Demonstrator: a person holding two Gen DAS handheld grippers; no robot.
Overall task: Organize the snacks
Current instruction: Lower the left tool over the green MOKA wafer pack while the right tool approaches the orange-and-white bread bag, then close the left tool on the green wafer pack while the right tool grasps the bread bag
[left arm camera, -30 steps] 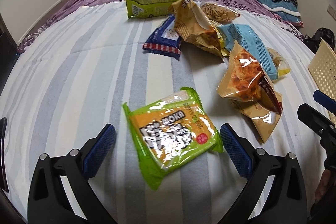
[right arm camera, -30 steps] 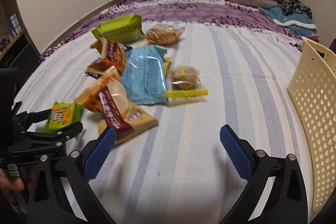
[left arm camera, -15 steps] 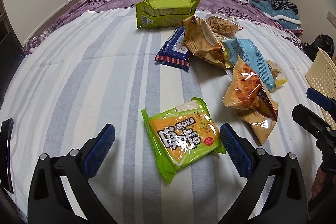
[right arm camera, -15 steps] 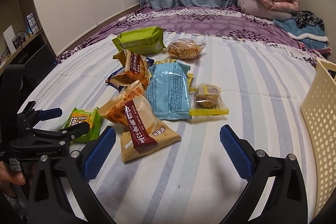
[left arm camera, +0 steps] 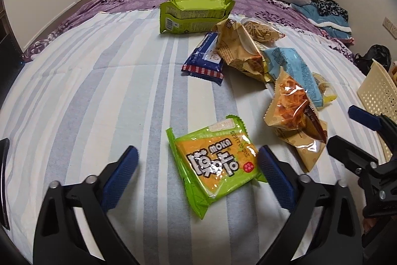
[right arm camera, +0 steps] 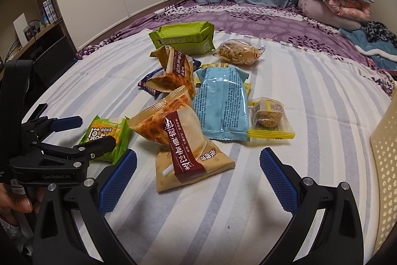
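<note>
Several snack packs lie on a striped bed. A green-and-orange MOKA pack (left arm camera: 215, 163) lies just ahead of my open, empty left gripper (left arm camera: 196, 173), toward its right finger; it also shows in the right wrist view (right arm camera: 106, 138). A tan pack with a dark red band (right arm camera: 188, 148) lies just ahead of my open, empty right gripper (right arm camera: 198, 173). Farther off lie a light blue pack (right arm camera: 220, 103), a small yellow-edged cake pack (right arm camera: 269, 118), a big green pack (right arm camera: 183, 40), a clear biscuit bag (right arm camera: 237, 52) and a navy pack (left arm camera: 204, 58).
A cream perforated basket (right arm camera: 385, 165) stands at the right, also in the left wrist view (left arm camera: 377, 93). Folded blankets (right arm camera: 335, 1) and a purple floral cover (right arm camera: 248, 19) lie at the bed's far end. A shelf (right arm camera: 37, 31) stands at the left.
Both grippers have tilted up and drawn back a little, so more of the room shows. The MOKA pack now sits toward the left gripper's right finger. No snack has moved.
</note>
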